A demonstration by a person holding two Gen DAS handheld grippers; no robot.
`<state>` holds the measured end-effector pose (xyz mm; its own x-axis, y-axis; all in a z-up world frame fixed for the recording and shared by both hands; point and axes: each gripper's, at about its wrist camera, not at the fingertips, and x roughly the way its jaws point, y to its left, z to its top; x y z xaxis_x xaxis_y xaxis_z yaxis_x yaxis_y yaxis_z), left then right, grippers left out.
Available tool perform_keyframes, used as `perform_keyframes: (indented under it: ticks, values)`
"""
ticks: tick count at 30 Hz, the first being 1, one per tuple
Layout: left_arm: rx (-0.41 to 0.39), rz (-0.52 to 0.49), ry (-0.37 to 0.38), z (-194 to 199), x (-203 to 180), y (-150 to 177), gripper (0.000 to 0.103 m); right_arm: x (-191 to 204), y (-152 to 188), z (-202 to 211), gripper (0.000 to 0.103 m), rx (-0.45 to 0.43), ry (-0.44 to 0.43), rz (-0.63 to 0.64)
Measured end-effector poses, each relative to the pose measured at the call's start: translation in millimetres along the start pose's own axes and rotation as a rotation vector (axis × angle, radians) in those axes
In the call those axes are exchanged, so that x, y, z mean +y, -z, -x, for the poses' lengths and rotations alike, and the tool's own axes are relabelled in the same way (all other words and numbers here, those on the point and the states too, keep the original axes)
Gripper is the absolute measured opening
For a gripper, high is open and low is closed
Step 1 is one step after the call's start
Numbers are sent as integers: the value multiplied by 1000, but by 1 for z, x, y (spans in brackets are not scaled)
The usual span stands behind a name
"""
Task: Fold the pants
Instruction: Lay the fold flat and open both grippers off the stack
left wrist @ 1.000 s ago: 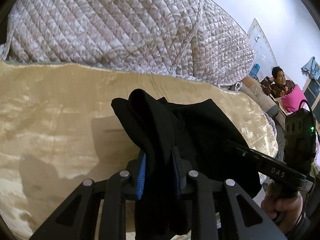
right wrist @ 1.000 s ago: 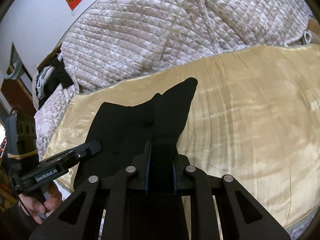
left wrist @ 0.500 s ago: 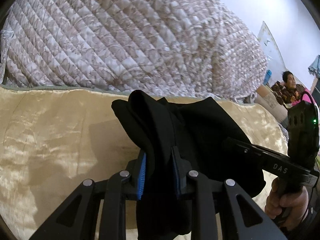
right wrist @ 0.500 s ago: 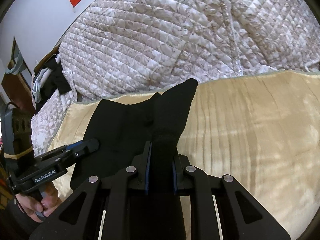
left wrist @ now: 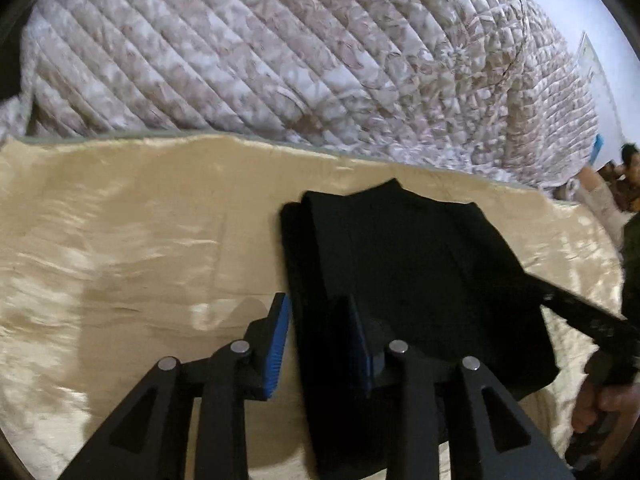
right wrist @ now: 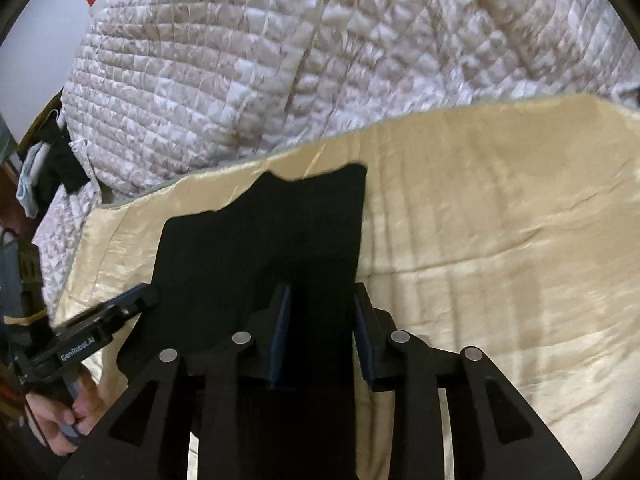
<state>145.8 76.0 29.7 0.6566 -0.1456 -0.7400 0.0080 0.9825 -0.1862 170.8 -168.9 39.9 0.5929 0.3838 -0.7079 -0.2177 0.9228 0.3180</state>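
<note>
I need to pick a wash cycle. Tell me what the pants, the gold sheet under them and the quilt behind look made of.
Pants: matte black cloth, no sheen, soft folds; probably knit or cotton blend, weave too dark to tell.
Sheet: glossy gold cloth with bright highlights on its wrinkles; looks like satin or a velvety synthetic.
Quilt: padded, stitched in diamonds, pale floral print with slight sheen; likely polyester or cotton shell.

Both fisheye views bend hard at the rims, with black corners. Soft daylight leaves a bright sheen on the gold satin cover (left wrist: 132, 248) and pale glare on the quilted bedspread (right wrist: 320, 60). The black pants (left wrist: 404, 264) read as a featureless dark mass. Motion blur smears the quilting; faint shadows fall beside the claws.
</note>
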Motion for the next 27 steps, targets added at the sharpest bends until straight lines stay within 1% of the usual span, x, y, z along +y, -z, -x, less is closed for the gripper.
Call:
perform_keyframes:
  ticks: [2, 5, 8, 14, 17, 19, 21, 23, 24, 27]
  values:
    - [-14, -12, -48, 10, -2, 1, 33, 4, 4, 10, 31, -20, 11, 28]
    - [-51, -14, -55, 27, -5, -1, 33, 12, 7, 21, 31, -44, 4, 58]
    - [-88, -38, -68, 46, -15, 4, 33, 28, 13, 35, 31, -78, 4, 107]
    - [-114, -49, -59, 65, -31, 18, 33, 45, 27, 41, 30, -78, -4, 154]
    - [-128, -67, -29, 69, -41, 26, 33, 47, 35, 41, 29, -72, 4, 165]
    - [-117, -89, -16, 64, -47, 31, 34, 48, 40, 37, 29, -59, 18, 179]
    - [-76, -107, -29, 52, -50, 38, 33, 47, 45, 29, 29, -28, 32, 191]
    - [-13, -95, -27, 38, -46, 47, 34, 41, 52, 16, 29, 35, 50, 190]
    - [-2, -85, -19, 33, -43, 50, 35, 38, 55, 12, 29, 50, 50, 190]
    - [-18, -88, -1, 35, -40, 52, 35, 34, 56, 15, 29, 45, 26, 188]
